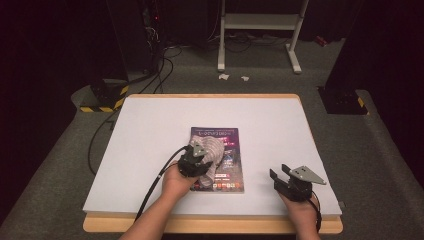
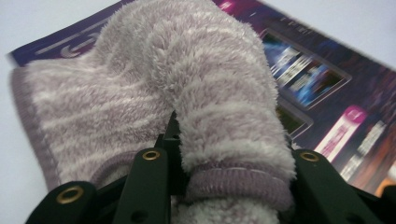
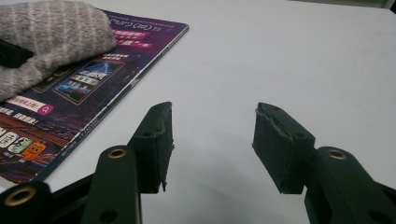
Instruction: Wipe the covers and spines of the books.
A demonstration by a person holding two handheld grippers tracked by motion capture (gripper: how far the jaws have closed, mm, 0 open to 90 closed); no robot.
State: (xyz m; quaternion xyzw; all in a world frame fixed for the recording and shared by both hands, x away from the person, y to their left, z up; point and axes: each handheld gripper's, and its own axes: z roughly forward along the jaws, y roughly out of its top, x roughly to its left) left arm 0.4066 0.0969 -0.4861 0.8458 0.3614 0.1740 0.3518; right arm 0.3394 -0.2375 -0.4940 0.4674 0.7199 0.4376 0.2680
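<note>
Left gripper (image 2: 224,154) clamped tight on a fluffy lilac striped towel (image 2: 187,93) — a thick fold of it bulging up between the two black jaws, hemmed edge just at the pads. Beyond the jaws, the rest of the cloth spread forward and to the left, lying on a purple magazine (image 2: 322,88) whose glossy cover runs off to the right of the tool. Seen from the high view: left gripper (image 1: 196,159) over the near left part of the magazine (image 1: 231,160), towel (image 1: 214,150) bunched just ahead of it, cable trailing back along the forearm toward the near edge.

Right gripper (image 3: 212,140) with jaws standing apart, about half way, nothing between them — only bare white table (image 3: 280,56) ahead. To its left and farther off, magazine (image 3: 84,93) lying flat with the towel (image 3: 51,32) heaped on its far corner. From above, right gripper (image 1: 287,176) well apart from the magazine, to its right, near the front edge of the table (image 1: 150,130), grey three-cornered plate on top.

Around the table, grey carpet; a white metal frame (image 1: 260,30) far beyond it.
</note>
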